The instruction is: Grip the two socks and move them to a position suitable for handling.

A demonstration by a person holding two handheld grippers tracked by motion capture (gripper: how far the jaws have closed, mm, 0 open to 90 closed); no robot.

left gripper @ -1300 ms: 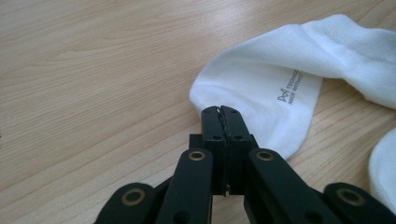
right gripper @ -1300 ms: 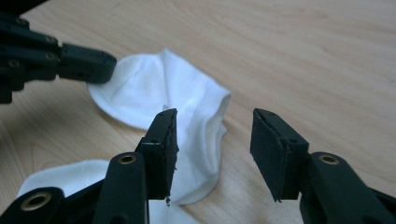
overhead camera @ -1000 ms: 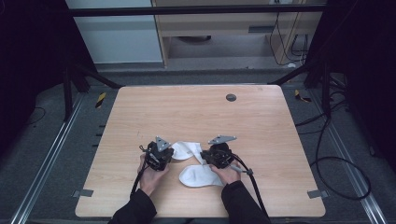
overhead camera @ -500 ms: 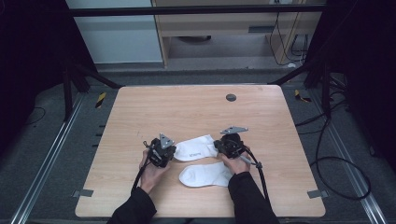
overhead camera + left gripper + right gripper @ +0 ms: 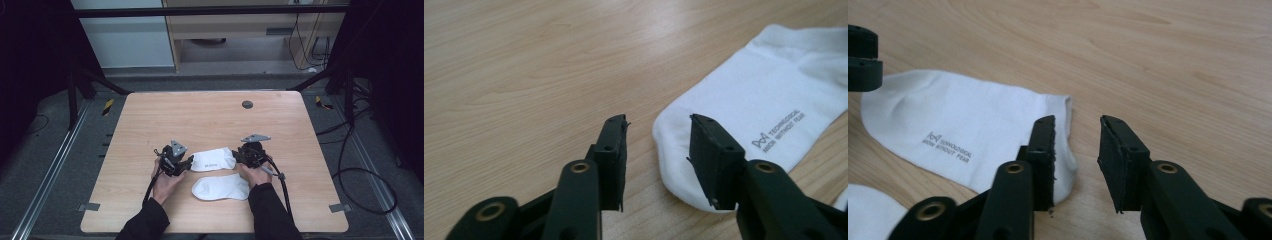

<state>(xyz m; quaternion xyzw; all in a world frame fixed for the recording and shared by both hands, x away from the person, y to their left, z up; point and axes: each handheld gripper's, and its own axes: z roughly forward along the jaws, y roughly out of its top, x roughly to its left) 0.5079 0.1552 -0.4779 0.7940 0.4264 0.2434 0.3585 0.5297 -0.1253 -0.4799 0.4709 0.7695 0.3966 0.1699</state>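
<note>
- Two white socks are counted on the tabletop (image 5: 210,120): the far sock (image 5: 214,159), printed with small grey lettering, and the near sock (image 5: 221,186) just beside it, closer to the person.
- Both are judged light, soft and limp; sagging is expected unless an edge is pinched, best at the toe or the cuff.
- The left claw (image 5: 658,142) is held partly open and empty, astride the far sock's rounded end.
- The right claw (image 5: 1077,145) is likewise parted and empty, at that sock's other end.
</note>
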